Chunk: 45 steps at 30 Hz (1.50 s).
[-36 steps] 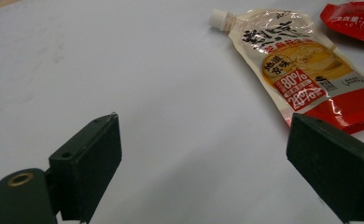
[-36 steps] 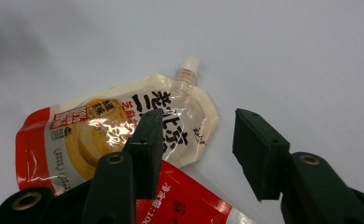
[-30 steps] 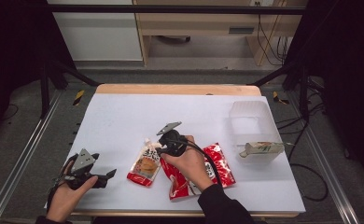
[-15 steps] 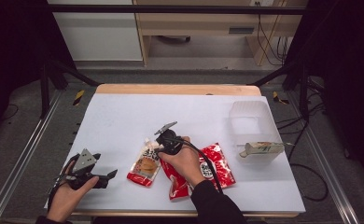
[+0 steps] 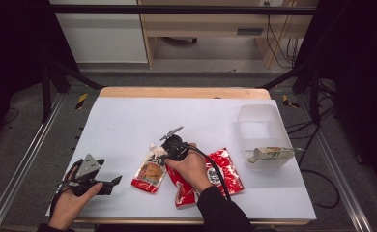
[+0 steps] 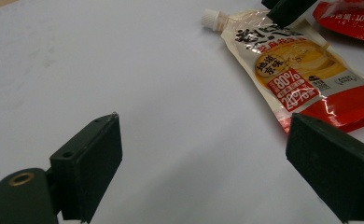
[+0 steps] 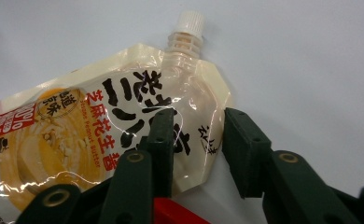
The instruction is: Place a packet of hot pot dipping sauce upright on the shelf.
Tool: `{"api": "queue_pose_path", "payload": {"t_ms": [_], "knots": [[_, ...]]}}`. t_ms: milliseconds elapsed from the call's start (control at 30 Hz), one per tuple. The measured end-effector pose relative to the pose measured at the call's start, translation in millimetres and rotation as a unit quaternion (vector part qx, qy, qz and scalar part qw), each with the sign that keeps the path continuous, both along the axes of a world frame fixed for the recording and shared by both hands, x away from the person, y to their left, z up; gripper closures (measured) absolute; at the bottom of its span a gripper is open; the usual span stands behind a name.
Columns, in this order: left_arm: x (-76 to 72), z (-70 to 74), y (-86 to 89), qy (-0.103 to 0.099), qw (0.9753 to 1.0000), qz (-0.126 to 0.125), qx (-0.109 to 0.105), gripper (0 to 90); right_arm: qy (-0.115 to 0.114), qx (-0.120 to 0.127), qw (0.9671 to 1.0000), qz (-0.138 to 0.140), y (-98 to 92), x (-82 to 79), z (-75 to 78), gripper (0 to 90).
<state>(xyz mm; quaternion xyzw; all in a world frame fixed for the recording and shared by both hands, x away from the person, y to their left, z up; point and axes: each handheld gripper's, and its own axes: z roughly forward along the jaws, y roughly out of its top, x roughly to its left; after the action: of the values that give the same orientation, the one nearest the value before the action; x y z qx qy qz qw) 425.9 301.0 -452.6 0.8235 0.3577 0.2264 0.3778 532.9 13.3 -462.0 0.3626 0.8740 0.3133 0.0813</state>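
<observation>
White table (image 5: 128,121): right tool (image 7: 196,144) half-closed around the sauce pouch (image 7: 101,140); left tool (image 6: 208,158) spread wide

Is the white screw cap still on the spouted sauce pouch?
Yes, the white screw cap sits on the spout of the clear-topped, red-bottomed sauce pouch.

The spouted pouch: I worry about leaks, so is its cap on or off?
On. The white cap sits on the spout of the pouch, which lies flat.

white table (image 5: 128,121) | grey floor (image 5: 22,140) | wooden desk (image 5: 201,24) behind
</observation>
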Motion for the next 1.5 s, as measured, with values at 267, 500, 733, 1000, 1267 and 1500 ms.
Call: {"api": "queue_pose_path", "payload": {"t_ms": [267,500,733,1000,1267,1500], "knots": [[0.5,-0.1,-1.1,0.0,1.0,-0.001,0.0,10.5,-0.019,0.01,0.9996,0.018,1.2,-6.0,7.5,81.0],[0.7,-0.1,-1.7,0.0,1.0,-0.002,0.0,10.5,-0.003,-0.008,0.9998,0.016,2.7,-4.3,3.3,81.6],[1.0,0.9,-0.7,-0.001,1.0,-0.001,-0.003,10.5,-0.034,0.011,0.9989,0.032,9.8,-9.0,12.3,90.0],[-0.7,7.1,1.2,-0.01,0.9998,-0.001,-0.018,13.4,-0.076,0.041,0.9947,0.056,17.6,-18.2,39.4,90.0],[7.0,28.6,-5.2,-0.017,0.9991,-0.024,-0.031,17.2,-0.111,0.063,0.986,0.107,19.6,-35.7,75.2,90.0],[23.9,42.7,-16.7,-0.016,0.9979,-0.054,-0.031,18.5,-0.136,0.07,0.9777,0.144,23.1,-47.8,94.2,90.0]]}}
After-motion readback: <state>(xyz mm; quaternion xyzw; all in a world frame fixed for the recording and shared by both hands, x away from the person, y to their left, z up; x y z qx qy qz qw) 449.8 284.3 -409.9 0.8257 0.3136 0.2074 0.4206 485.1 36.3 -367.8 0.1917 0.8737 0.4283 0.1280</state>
